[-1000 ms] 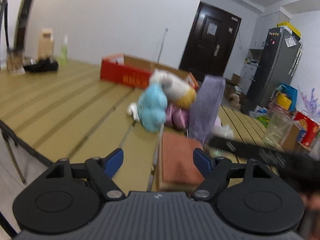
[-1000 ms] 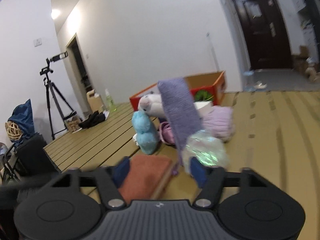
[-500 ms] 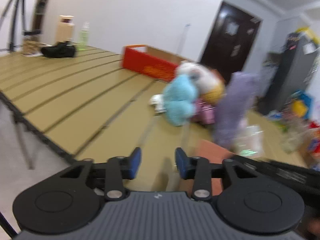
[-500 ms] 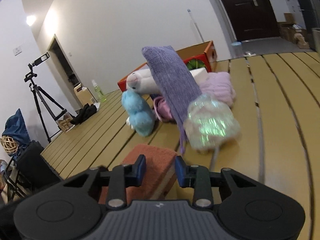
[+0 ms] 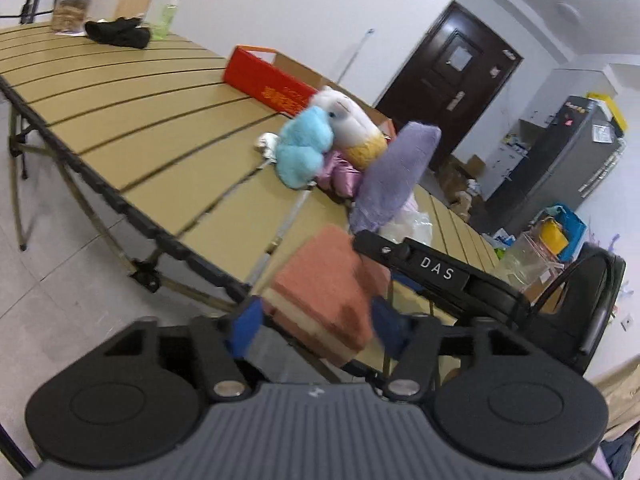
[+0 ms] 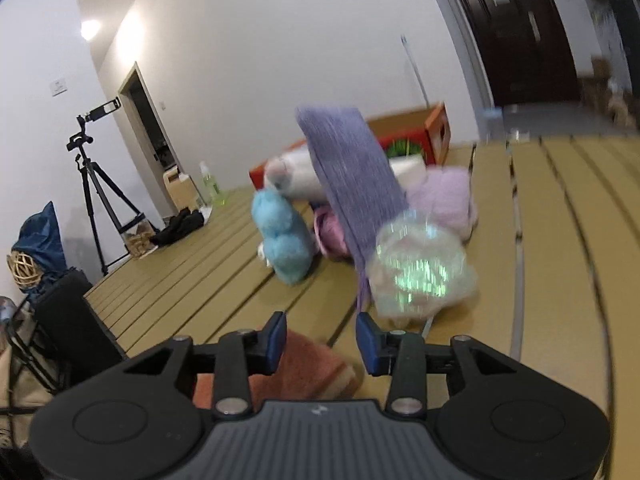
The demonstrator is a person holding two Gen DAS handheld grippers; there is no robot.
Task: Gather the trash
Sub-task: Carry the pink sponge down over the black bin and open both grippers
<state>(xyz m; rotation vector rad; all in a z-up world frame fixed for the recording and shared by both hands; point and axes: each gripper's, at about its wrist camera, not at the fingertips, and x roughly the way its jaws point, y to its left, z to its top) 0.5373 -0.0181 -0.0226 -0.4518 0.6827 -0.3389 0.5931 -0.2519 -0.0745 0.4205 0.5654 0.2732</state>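
Observation:
An orange sponge block lies at the near edge of the slatted table. My left gripper has its blue fingertips on either side of the block; its jaws are opening and the pads do not press on it. My right gripper hovers just past the sponge block, its jaws opening with only bare table between them. Ahead lie a crumpled iridescent plastic wrap, an upright purple knitted cloth, a blue plush and a white plush.
A red cardboard box stands behind the pile. A lilac plush lies to the right. Bottles and a black cloth sit at the table's far end. A tripod and a black chair stand on the left floor.
Both grippers narrowed and then widened again. The left one swung away to the left, then came back over the orange block with a roll. The right one sank slightly.

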